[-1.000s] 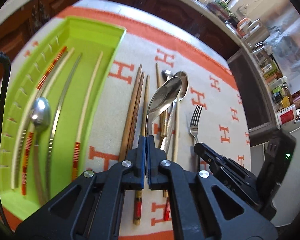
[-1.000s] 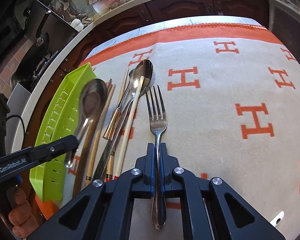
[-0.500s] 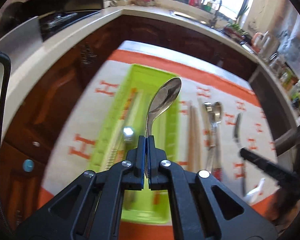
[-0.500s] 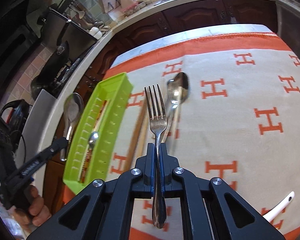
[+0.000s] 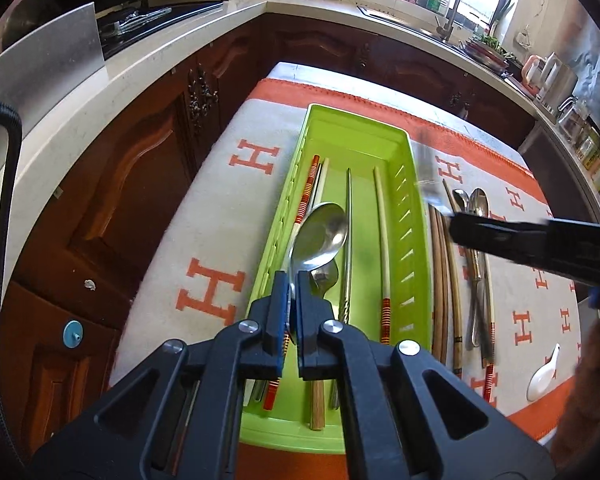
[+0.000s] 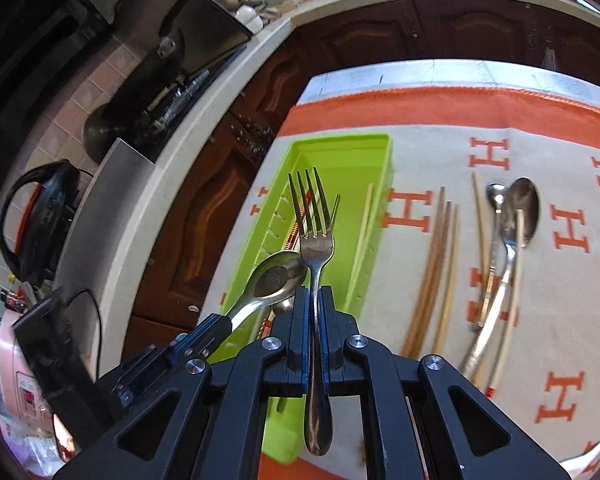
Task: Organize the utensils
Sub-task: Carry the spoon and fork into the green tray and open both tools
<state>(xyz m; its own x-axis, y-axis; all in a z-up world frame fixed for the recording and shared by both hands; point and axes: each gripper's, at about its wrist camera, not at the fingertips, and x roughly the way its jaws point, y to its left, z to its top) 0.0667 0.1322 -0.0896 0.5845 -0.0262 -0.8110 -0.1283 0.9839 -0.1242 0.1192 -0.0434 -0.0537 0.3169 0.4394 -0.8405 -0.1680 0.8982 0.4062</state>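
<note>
Item 1: long lime-green slotted plastic tray (image 5: 414, 216) on the orange-bordered cream cloth with "H" print (image 5: 220, 216) covering the worktop; chopsticks and a spoon lie inside.
Item 2: left hand-held gripper (image 5: 293, 280), clenched on the handle of a polished steel tablespoon (image 5: 320, 238), held above the tray.
Item 3: right hand-held gripper (image 6: 314, 300), clenched on a 4-tined steel fork (image 6: 314, 232), over the tray.
Item 4: loose wooden chopsticks (image 6: 432, 268), on the cloth just beside the tray.

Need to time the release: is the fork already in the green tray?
Not yet. The right tongs grip the fork by its handle, above the green tray.
</note>
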